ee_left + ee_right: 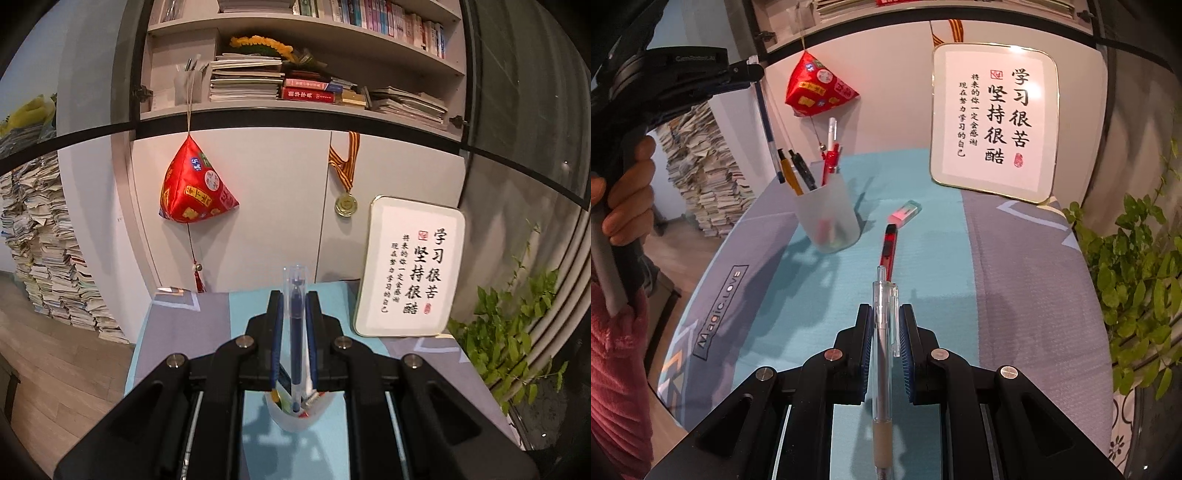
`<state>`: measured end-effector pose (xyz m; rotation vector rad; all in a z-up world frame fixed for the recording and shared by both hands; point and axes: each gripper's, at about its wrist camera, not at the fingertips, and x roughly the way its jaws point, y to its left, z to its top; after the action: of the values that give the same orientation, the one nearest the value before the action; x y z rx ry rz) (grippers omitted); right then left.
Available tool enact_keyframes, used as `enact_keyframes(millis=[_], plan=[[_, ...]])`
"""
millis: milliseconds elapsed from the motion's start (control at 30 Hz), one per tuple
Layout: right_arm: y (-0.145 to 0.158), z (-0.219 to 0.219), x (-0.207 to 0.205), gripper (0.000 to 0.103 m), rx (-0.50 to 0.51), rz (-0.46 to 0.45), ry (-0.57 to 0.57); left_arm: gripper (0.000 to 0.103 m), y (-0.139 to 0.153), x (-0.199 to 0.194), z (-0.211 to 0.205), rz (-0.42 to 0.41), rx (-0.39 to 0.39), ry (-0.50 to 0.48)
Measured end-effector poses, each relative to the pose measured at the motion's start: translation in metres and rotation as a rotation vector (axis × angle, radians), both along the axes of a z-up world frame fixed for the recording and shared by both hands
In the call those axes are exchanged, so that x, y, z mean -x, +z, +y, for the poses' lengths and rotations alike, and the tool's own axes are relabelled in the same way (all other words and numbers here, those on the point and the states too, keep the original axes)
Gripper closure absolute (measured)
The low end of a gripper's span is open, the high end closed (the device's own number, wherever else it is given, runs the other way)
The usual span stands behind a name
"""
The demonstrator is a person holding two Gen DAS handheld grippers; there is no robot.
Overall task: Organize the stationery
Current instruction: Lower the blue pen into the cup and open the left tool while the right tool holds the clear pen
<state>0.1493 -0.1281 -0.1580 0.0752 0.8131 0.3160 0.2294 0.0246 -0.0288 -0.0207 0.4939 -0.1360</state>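
My left gripper is shut on a blue pen with a clear cap, held upright above a frosted pen cup. The right wrist view shows that left gripper at the upper left. Its blue pen hangs down to the left rim of the cup, which holds several pens. My right gripper is shut on a clear retractable pen that points away over the cloth. A red utility knife and a pink-and-green eraser lie just past it.
The table wears a teal and grey cloth. A framed calligraphy sign leans at the back right, and a green plant crowds the right edge. A red fabric ornament hangs behind the cup. A hand and a pink sleeve fill the left.
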Motion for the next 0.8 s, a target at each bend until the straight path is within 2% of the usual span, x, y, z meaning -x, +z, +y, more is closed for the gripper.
enact_keyframes(millis=[267,433,800], plan=[[0.002,-0.005,-0.007,0.088,0.0,0.007,-0.029,0.093,-0.041,-0.021,0.0,0.075,-0.027,0.013],[0.004,-0.004,-0.008,0.088,0.003,0.008,-0.038,0.093,-0.053,-0.026,0.002,0.095,-0.016,0.008],[0.006,-0.003,-0.01,0.088,0.0,0.011,-0.035,0.091,-0.074,-0.019,-0.003,0.122,-0.045,-0.016]])
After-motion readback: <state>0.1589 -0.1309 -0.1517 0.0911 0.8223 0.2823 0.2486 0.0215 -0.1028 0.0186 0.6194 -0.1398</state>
